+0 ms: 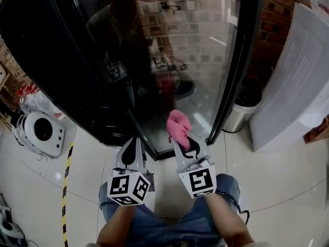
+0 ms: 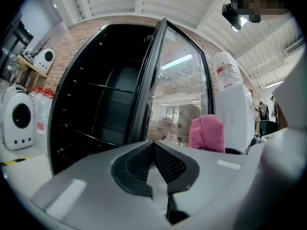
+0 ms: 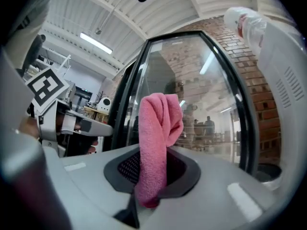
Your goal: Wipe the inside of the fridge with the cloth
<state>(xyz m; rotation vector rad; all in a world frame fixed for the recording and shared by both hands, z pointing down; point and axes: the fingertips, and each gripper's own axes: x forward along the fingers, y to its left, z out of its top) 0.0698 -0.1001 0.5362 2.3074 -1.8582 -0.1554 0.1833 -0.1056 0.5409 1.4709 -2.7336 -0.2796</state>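
Cloth [image 3: 158, 128], pink and bunched, stands up from the right tongs [image 3: 151, 178], which are pinching its lower end; the upper part rises free above them. In the head view the cloth is just before the lower edge of the glass door [image 1: 195, 60], at 12 o'clock from the person. The left tongs [image 2: 154, 146] are pressed together with nothing between them, and they are held just beside the right ones, at their 9 o'clock. The fridge [image 2: 96, 104] is open: its dark inside with wire shelves is at 11 o'clock, and the door stands toward 1 o'clock. On the floor a white round device [image 1: 41, 131] sits at 9 o'clock and a steel bin [image 1: 240, 112] at 2 o'clock, with a white water dispenser [image 1: 293, 76] just beside the bin. Yellow-black tape [image 1: 66, 181] runs on the floor at 8 o'clock.
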